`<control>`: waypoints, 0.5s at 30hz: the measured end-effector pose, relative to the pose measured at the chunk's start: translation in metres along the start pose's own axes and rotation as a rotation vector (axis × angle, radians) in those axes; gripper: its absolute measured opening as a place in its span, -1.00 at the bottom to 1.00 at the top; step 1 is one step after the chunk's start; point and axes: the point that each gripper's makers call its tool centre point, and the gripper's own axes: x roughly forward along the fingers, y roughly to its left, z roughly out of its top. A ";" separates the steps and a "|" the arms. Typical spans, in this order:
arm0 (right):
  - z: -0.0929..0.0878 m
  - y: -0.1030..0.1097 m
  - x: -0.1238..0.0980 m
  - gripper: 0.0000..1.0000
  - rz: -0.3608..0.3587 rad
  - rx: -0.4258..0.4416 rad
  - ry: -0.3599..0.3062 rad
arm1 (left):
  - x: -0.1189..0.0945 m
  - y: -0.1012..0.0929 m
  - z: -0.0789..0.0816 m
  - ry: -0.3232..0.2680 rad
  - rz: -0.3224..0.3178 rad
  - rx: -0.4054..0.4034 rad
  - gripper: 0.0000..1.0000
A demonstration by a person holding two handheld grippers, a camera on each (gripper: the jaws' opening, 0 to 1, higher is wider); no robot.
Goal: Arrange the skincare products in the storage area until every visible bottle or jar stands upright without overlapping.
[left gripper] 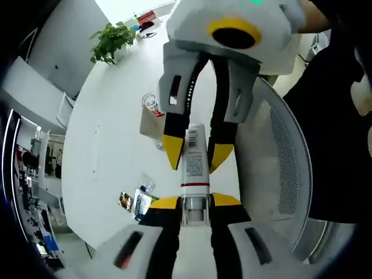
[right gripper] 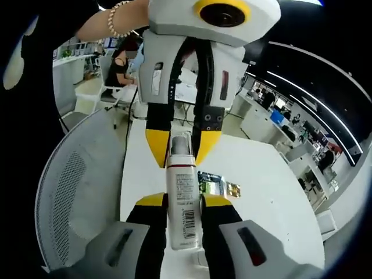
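A white skincare bottle (left gripper: 194, 163) with a red band, a barcode label and a clear cap is held between both grippers above the white table (left gripper: 116, 145). My left gripper (left gripper: 196, 201) is shut on its cap end. My right gripper (left gripper: 196, 152) comes in from the opposite side and is shut on the barcode end. In the right gripper view the same bottle (right gripper: 184, 197) runs lengthwise between my right gripper (right gripper: 185, 200) and the left gripper (right gripper: 181, 145), which faces it and grips the cap.
A grey mesh chair (left gripper: 279, 157) stands against the table edge, also in the right gripper view as the chair (right gripper: 75, 186). On the table lie small packets (left gripper: 139, 200), a brown card (left gripper: 152, 122), a clear jar (left gripper: 150, 102) and a potted plant (left gripper: 110, 40). A person's hand with a bracelet (right gripper: 119, 14) holds the left gripper.
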 end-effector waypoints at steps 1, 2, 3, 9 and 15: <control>0.000 0.000 0.000 -0.56 -0.002 0.004 0.000 | -0.001 0.000 0.001 -0.004 -0.001 0.002 -0.55; -0.001 0.000 -0.001 -0.57 -0.015 0.000 -0.001 | -0.003 0.001 0.002 -0.012 0.005 0.000 -0.55; -0.001 -0.002 -0.001 -0.57 -0.027 -0.001 -0.005 | -0.003 0.003 0.003 -0.016 0.011 0.003 -0.55; 0.002 -0.001 -0.003 -0.60 -0.028 0.081 -0.073 | -0.015 0.002 0.013 -0.091 -0.007 0.034 -0.54; 0.006 0.001 -0.015 -0.62 -0.014 0.244 -0.209 | -0.035 0.001 0.045 -0.365 -0.066 -0.047 -0.54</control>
